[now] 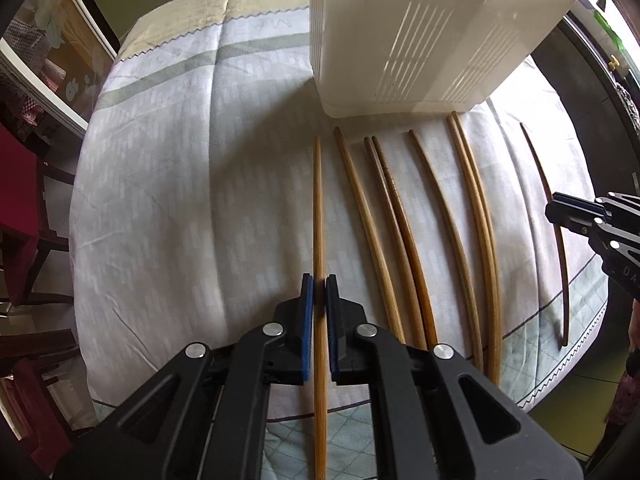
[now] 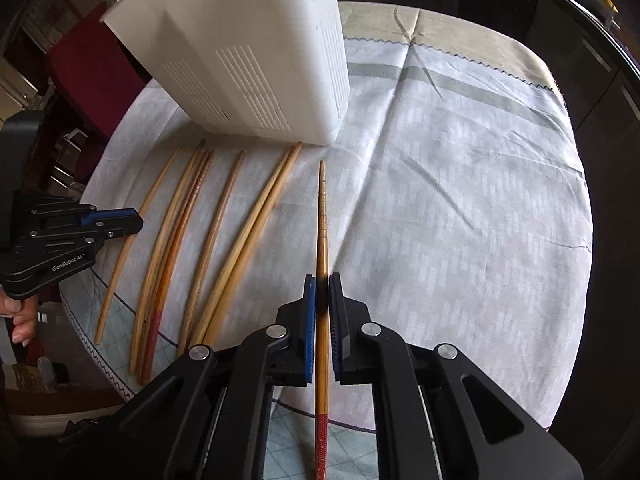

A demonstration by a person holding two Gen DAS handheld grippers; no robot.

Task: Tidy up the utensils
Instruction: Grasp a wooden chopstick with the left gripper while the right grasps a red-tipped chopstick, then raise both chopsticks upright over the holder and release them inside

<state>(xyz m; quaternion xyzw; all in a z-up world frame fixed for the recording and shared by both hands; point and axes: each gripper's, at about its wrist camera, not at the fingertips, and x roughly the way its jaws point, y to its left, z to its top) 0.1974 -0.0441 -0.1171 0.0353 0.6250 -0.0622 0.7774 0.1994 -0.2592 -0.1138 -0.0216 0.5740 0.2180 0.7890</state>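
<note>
The left gripper point(image 1: 319, 284) has its blue-padded fingers point(image 1: 307, 320) pressed together on a pale bamboo chopstick point(image 1: 318, 208), which runs straight through the gap and out ahead of the tips toward the white slotted utensil holder point(image 1: 420, 40). That holder stands ahead and a little to the right of this gripper, on the white checked tablecloth point(image 1: 180, 200). To the right of the held stick lie six more chopsticks point(image 1: 404, 232) side by side on the cloth, their far ends near the holder's base: one single, a close pair, another single, then a second close pair. Beyond them, at the far right, the right gripper point(image 1: 554, 212) reaches in from the edge over a dark chopstick point(image 1: 560, 240).

In the right wrist view the right gripper point(image 2: 322, 288) is likewise clamped shut on a darker chopstick with a red patterned end point(image 2: 322, 240); the red end passes back beneath the fingers and the thin end points ahead, stopping short of the holder point(image 2: 248, 60). The holder sits ahead and to the left of this gripper. The loose chopsticks point(image 2: 208, 248) fan out to its left on the cloth point(image 2: 460, 200), one of them with a red end as well. Farther left, the left gripper point(image 2: 134, 222) is seen over the outermost pale stick point(image 2: 120, 264), with a person's hand point(image 2: 22, 320) on its handle
</note>
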